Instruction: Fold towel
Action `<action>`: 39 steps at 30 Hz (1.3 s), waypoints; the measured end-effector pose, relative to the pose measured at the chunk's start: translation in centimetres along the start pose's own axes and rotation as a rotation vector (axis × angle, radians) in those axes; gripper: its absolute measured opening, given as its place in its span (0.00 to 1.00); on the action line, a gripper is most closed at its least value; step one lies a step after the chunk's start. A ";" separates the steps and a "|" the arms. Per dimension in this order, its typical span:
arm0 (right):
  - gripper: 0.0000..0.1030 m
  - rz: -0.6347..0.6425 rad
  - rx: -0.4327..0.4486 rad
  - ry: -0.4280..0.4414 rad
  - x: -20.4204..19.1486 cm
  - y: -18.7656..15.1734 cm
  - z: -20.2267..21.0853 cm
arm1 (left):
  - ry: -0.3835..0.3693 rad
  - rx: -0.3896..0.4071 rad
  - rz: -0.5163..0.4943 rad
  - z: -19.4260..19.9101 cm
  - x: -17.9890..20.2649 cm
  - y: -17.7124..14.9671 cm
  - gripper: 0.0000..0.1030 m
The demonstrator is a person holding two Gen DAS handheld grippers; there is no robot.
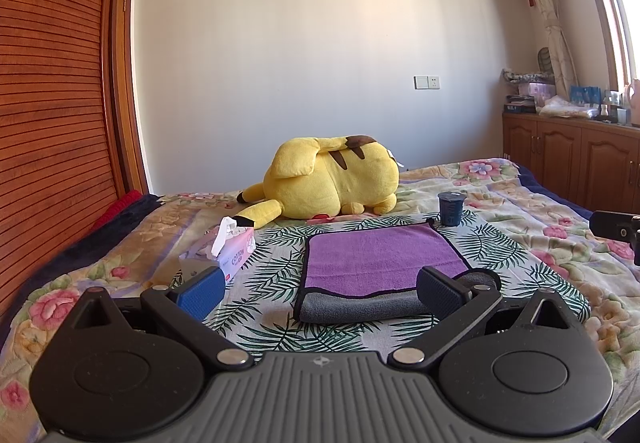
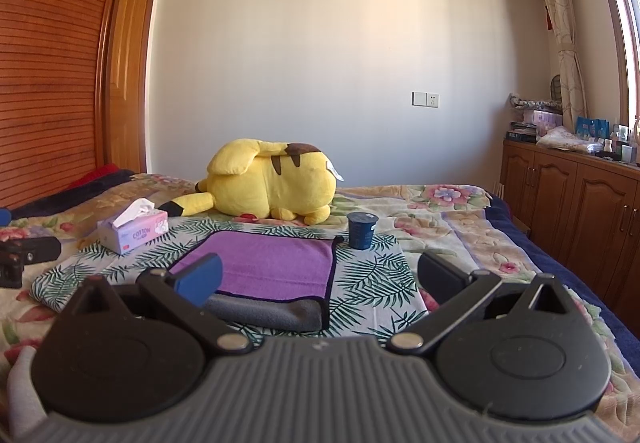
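Observation:
A purple towel [image 1: 380, 257] with a grey underside and dark trim lies on a leaf-print cloth on the bed; its near edge is rolled over and shows grey [image 1: 360, 307]. My left gripper [image 1: 320, 293] is open, held just in front of the towel's near edge, empty. In the right wrist view the same towel [image 2: 272, 263] lies ahead and left. My right gripper [image 2: 320, 279] is open and empty, hovering near the towel's front right corner [image 2: 320, 307].
A yellow plush toy [image 1: 332, 179] lies behind the towel. A pink tissue box [image 1: 232, 251] stands to the left, a dark blue cup [image 1: 451, 207] at the far right corner. Wooden cabinets [image 2: 568, 203] line the right wall, a wooden wardrobe [image 1: 52, 123] the left.

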State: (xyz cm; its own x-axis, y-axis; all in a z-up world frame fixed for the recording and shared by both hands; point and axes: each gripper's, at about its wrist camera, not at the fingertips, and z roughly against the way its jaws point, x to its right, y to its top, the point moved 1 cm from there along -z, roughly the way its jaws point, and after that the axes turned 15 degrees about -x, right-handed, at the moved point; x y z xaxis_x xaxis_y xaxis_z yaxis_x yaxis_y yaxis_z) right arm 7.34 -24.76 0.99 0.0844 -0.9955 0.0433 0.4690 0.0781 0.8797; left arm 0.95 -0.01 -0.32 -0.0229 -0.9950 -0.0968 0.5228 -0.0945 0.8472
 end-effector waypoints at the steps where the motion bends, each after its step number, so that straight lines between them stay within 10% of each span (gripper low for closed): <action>1: 1.00 0.000 0.000 0.000 0.0 0.1 0.0 | 0.000 0.000 0.000 0.0 0.0 0.0 0.84; 39: 1.00 0.010 -0.050 0.021 -0.2 0.3 -1.4 | -0.016 -0.070 -0.029 -1.5 0.5 0.1 0.84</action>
State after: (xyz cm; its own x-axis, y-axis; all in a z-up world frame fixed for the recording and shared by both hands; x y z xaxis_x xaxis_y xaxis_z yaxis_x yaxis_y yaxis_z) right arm 8.65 -24.47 0.55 0.1076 -0.9933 0.0411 0.5115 0.0908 0.8545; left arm 2.25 -0.51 -1.06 -0.0528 -0.9923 -0.1121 0.5799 -0.1219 0.8055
